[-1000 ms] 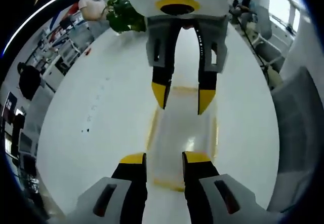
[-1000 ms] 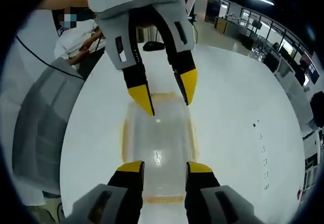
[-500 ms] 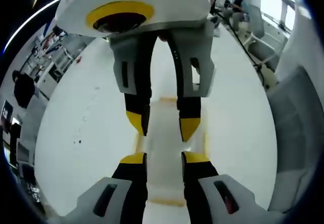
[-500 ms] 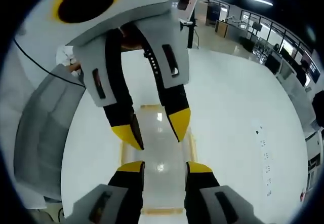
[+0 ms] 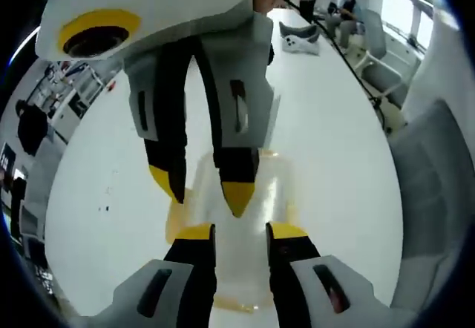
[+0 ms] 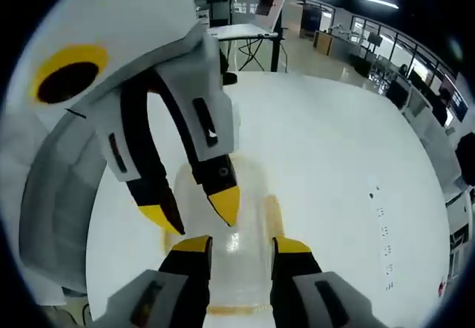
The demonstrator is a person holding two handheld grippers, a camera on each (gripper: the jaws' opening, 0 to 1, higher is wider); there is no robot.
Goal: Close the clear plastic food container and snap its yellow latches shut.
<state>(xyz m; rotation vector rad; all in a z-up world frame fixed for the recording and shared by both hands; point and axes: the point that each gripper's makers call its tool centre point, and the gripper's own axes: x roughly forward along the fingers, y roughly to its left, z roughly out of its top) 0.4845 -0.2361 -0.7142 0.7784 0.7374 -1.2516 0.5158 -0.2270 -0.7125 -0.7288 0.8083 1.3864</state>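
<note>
The clear plastic container lies flat on the white table, with a yellow latch at its near end. My left gripper hovers open just over it, jaws apart above the lid. My right gripper comes down from above, also open, its yellow tips almost meeting the left one's. In the right gripper view the container shows a yellow latch on its right side. There my right gripper is over the lid and my left gripper reaches in from the upper left. Whether any jaw touches the lid I cannot tell.
A person's grey clothing lines the table's right edge, and shows again at the left. A white and grey object lies far up the table, with chairs beyond. Black specks mark the table on the right.
The two grippers have drawn closer over the container until their tips nearly meet. Each opposite gripper now sits further left and looms larger. The container looks nearer.
</note>
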